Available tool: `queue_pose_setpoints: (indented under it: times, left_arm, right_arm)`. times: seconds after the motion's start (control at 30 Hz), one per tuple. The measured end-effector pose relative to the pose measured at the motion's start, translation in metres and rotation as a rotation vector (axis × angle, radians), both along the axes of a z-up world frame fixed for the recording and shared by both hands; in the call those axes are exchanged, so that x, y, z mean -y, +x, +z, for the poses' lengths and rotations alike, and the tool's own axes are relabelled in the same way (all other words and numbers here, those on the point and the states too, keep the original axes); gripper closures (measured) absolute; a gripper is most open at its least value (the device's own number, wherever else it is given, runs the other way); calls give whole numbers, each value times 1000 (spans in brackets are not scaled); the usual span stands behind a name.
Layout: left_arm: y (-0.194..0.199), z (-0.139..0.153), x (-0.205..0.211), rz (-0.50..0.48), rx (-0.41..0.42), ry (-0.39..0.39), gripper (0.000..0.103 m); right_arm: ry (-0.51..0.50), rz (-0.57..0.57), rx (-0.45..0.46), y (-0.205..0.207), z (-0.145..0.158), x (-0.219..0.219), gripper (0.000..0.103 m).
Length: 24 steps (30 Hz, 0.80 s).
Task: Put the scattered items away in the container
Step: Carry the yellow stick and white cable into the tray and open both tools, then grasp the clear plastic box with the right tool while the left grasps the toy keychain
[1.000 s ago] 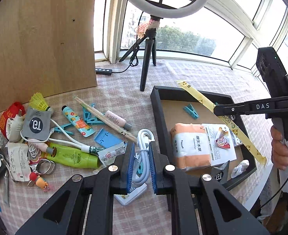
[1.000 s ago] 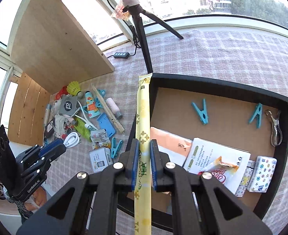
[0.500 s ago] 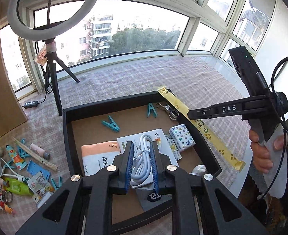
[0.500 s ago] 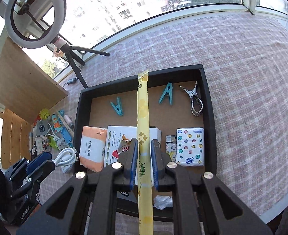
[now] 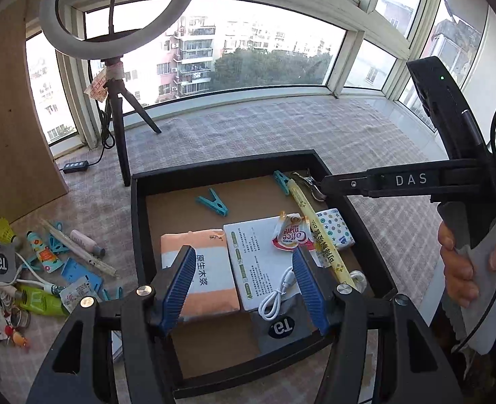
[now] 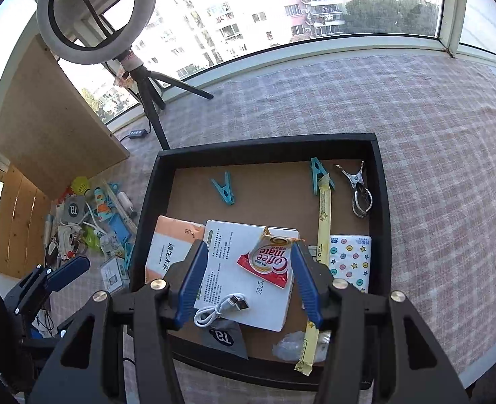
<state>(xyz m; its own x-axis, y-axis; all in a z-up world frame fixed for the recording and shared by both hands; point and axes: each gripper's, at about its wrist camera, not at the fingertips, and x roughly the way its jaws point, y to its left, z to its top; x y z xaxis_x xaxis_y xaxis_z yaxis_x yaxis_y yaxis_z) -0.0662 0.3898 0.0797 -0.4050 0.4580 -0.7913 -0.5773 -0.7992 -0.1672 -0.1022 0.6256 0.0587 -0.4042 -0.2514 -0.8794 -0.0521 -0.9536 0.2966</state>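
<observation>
A black tray sits on the checked cloth. In it lie a white cable, a long yellow packet, an orange tissue pack, a white box, a coffee sachet, blue clips and a metal clip. My left gripper is open and empty above the cable. My right gripper is open and empty above the white box; it also shows in the left wrist view.
Scattered items lie left of the tray: a green bottle, a blue card, chopsticks, a shuttlecock, tubes and cables. A ring light on a tripod stands behind the tray. A wooden board leans at the left.
Both grippers have opened. The white cable has dropped from the left gripper onto the white box, and the yellow packet has dropped from the right gripper into the tray's right side.
</observation>
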Motion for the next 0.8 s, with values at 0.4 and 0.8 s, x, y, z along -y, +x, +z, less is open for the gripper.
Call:
queue_pose_setpoints:
  times: [0.4, 0.8]
  left_arm:
    - [-14, -51, 196, 391, 68, -83, 46]
    - [-23, -114, 330, 669, 207, -50, 47]
  right_arm:
    - [20, 228, -23, 15, -17, 121, 52]
    - [2, 424, 75, 23, -59, 273, 48]
